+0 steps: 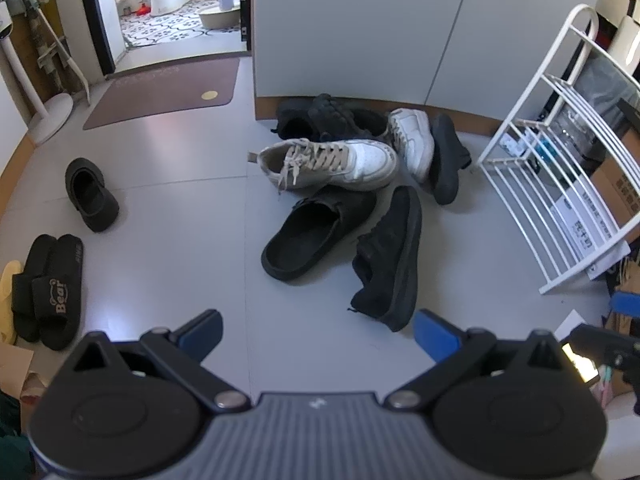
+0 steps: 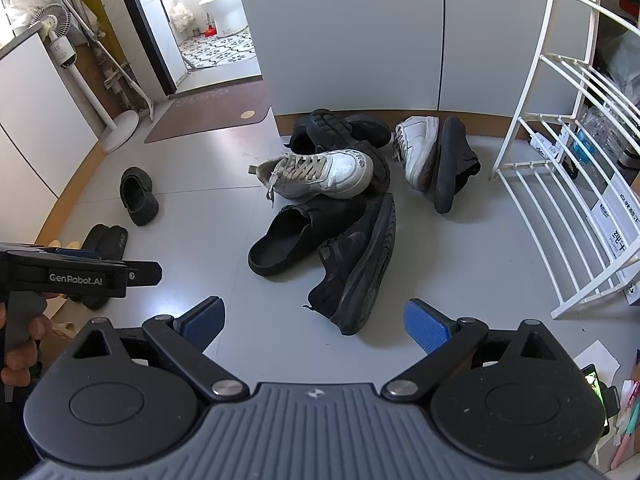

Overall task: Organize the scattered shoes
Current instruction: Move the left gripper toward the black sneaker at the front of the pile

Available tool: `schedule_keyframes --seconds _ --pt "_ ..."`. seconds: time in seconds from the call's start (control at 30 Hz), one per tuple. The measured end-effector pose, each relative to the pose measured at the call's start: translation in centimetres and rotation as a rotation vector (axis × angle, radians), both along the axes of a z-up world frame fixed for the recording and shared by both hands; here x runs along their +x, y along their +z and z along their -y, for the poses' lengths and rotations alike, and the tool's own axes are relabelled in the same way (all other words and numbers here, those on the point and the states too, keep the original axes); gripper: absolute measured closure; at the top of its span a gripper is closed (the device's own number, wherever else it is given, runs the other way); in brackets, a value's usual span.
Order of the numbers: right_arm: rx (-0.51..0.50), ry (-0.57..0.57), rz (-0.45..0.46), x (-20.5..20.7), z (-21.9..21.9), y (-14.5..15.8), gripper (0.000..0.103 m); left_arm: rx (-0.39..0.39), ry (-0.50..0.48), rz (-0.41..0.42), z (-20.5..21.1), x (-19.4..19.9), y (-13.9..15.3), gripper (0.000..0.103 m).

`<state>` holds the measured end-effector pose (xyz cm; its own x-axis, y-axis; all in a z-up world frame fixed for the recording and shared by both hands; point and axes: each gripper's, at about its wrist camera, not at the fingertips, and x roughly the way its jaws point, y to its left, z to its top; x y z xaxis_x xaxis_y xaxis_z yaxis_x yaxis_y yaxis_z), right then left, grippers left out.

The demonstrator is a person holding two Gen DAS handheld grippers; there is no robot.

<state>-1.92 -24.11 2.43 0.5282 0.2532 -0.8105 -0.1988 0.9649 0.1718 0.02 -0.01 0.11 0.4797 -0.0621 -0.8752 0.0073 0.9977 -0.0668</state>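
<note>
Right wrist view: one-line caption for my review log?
Open right hand-held gripper above a black sneaker in the shoe pile, empty white rack at right.

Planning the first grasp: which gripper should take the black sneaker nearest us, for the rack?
Right, probably. The black sneaker lies just ahead of the right gripper, and the white rack is on that side. The left gripper is also open and empty, but sits further from the rack.

Shoe pile (image 1: pixel 352 184) before the cabinet (image 1: pixel 360 28), rack (image 1: pixel 560 168) to its right, slides (image 1: pixel 48 288) far left
</note>
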Motion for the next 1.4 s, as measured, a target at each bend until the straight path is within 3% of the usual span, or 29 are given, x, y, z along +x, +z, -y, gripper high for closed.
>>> schedule_keyframes --seconds 0.47,0.7,0.8,0.97,1.1,1.27,1.4 --pt "-0.010 -0.031 0.000 0.1 0.6 0.0 0.004 -0.021 -0.037 0.026 1.1 0.0 0.6 0.001" --pt "-0.021 -0.043 0.007 -0.2 0.7 0.3 0.004 -0.152 -0.068 0.042 1.1 0.2 1.3 0.004" --pt "0.009 -0.051 0.020 -0.3 0.8 0.4 0.004 -0.162 -0.081 0.070 1.8 0.1 1.9 0.004" --pt "0.087 -0.081 0.068 -0.8 1.9 2.0 0.004 -0.122 -0.085 0.093 2.9 0.8 2.4 0.007" --pt "0.159 -0.091 0.139 -1.5 2.5 3.7 0.004 -0.133 -0.089 0.080 3.1 1.5 2.3 0.008" --pt "0.084 -0.128 0.187 -2.6 2.2 6.6 0.004 -0.144 -0.104 0.087 3.3 1.3 2.4 0.008" --pt "0.091 -0.122 0.239 -3.3 3.1 7.9 0.003 -0.156 -0.101 0.076 3.4 1.4 2.0 0.008"
